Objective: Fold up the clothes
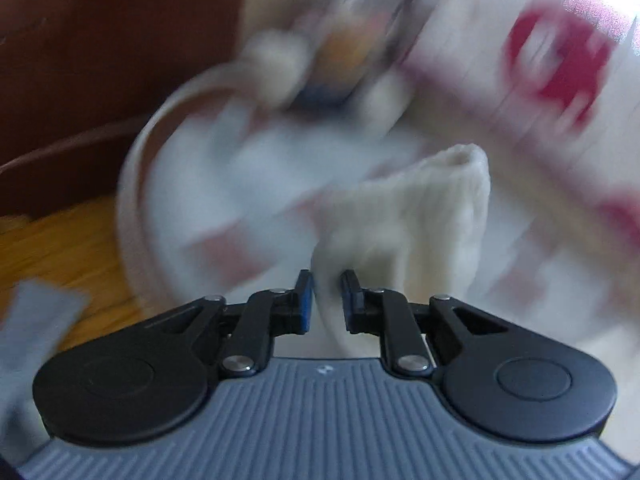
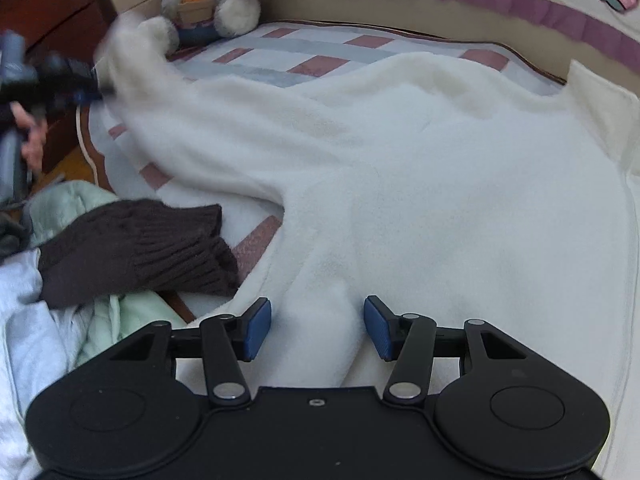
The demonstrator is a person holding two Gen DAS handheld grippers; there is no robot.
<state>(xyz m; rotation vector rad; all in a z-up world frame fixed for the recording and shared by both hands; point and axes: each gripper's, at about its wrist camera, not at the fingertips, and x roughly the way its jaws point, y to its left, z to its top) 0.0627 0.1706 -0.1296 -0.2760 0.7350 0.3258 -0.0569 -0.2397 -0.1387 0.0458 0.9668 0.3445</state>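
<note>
A white fleece garment (image 2: pixel 400 168) lies spread on the bed. My left gripper (image 1: pixel 326 280) is shut on its ribbed sleeve cuff (image 1: pixel 424 216), held up in a blurred left wrist view. In the right wrist view the left gripper (image 2: pixel 92 92) shows at the far left, lifting that sleeve. My right gripper (image 2: pixel 316 320) is open, its blue pads (image 2: pixel 258 330) on either side of a raised fold of the white fleece at the near edge.
A dark brown knit (image 2: pixel 136 248) lies on pale green and light blue clothes (image 2: pixel 60 320) at the left. A plush rabbit (image 2: pixel 200 4) sits at the bed's far corner. The striped bedsheet (image 2: pixel 304 60) shows behind. Wooden furniture (image 1: pixel 100 60) stands left.
</note>
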